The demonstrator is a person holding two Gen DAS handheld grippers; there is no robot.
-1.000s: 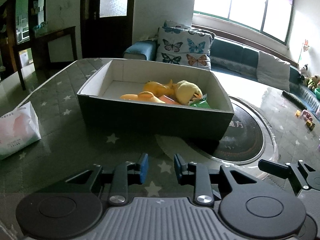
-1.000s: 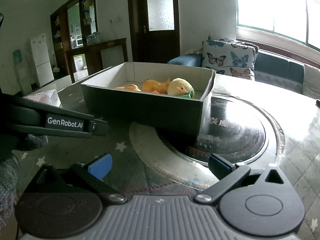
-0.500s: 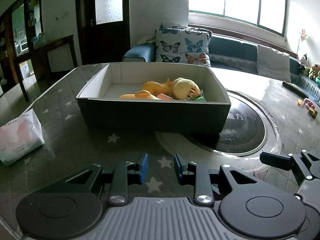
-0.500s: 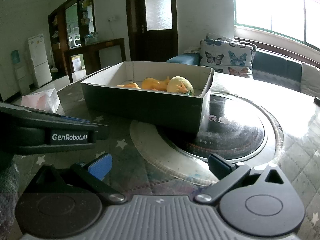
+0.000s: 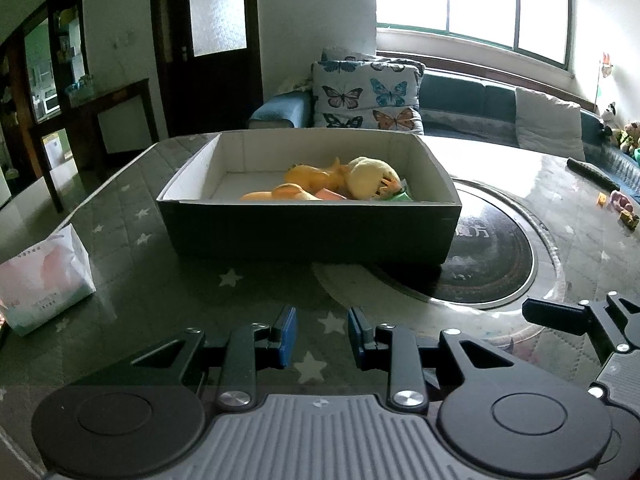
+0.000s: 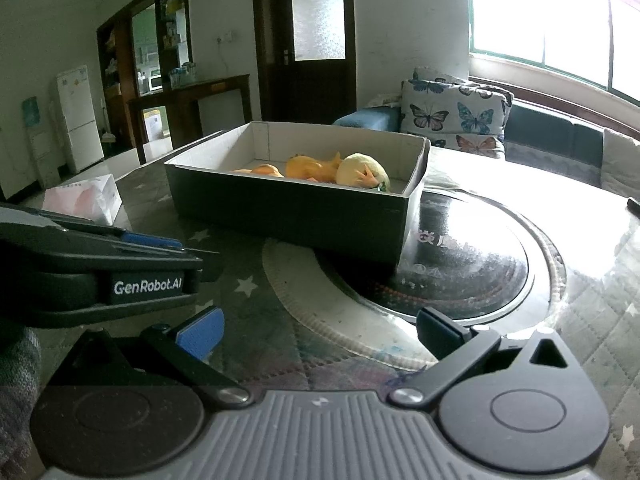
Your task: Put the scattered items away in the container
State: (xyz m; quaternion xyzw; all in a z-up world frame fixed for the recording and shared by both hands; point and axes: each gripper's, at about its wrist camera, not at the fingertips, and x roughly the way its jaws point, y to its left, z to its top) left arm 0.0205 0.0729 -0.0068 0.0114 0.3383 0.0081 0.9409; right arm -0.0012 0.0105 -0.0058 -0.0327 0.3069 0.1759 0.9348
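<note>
A dark cardboard box [image 5: 308,232] [image 6: 296,216] with a white inside stands on the table ahead of both grippers. In it lie orange toy ducks [image 5: 312,178] [image 6: 310,168], a pale yellow plush [image 5: 372,178] [image 6: 360,170] and a green packet [image 5: 400,196]. My left gripper [image 5: 322,336] hovers low over the table in front of the box, jaws narrowly apart and empty. My right gripper [image 6: 320,330] is wide open and empty, to the right of the left gripper body [image 6: 100,276].
A white and pink tissue pack [image 5: 40,280] [image 6: 82,200] lies on the table left of the box. A round black glass turntable [image 5: 492,256] [image 6: 464,256] sits under the box's right end. Small toys [image 5: 618,204] and a dark remote [image 5: 592,174] lie far right. A sofa stands behind.
Both grippers have drawn back a little from the box and risen slightly. The left gripper's jaw gap and the right gripper's wide opening are unchanged.
</note>
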